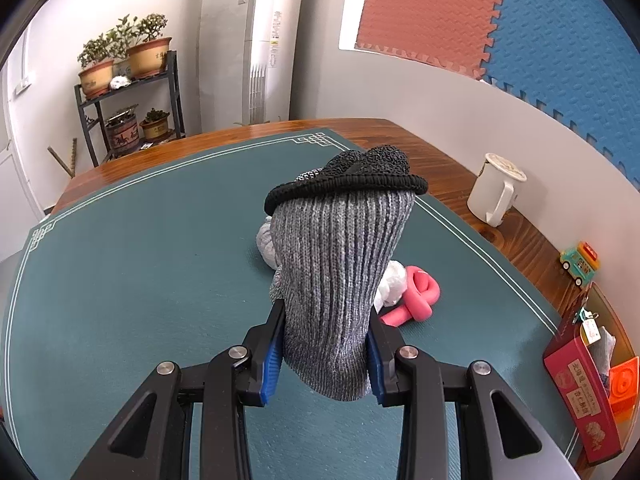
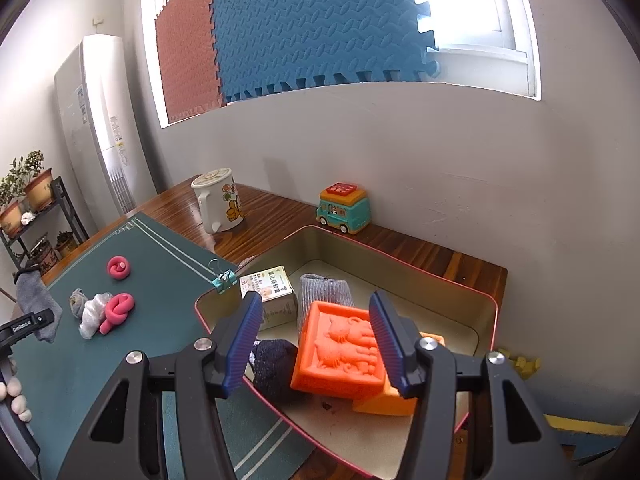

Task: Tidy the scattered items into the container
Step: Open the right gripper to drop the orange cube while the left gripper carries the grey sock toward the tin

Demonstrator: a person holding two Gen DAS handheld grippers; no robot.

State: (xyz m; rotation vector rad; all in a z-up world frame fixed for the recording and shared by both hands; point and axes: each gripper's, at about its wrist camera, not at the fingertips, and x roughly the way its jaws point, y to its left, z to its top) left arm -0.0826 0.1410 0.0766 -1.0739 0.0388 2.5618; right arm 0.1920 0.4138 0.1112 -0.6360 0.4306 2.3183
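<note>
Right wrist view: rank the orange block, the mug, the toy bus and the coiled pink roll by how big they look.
1. orange block, though it sits nearest the camera
2. mug
3. toy bus
4. coiled pink roll

Red-rimmed metal tin (image 2: 486, 300) sits at desk's (image 2: 400, 248) far right corner by the wall, part over the green desk mat (image 2: 80, 360). In it: orange relief-moulded plastic block (image 2: 340, 354) at front-centre, dark knitted ball (image 2: 272, 364) to its left, small printed cardboard box (image 2: 270, 292) and grey ribbed sock (image 2: 326, 290) behind. Teal binder clip (image 2: 222, 278) on tin's left rim. White cartoon mug (image 2: 218, 200) and teal toy bus (image 2: 344, 210) along desk's back edge. On mat, left of tin: pink foam knot (image 2: 118, 310), white crumpled plastic (image 2: 92, 312), small grey sock ball (image 2: 78, 300); pink foam coil (image 2: 119, 267) behind them.
</note>
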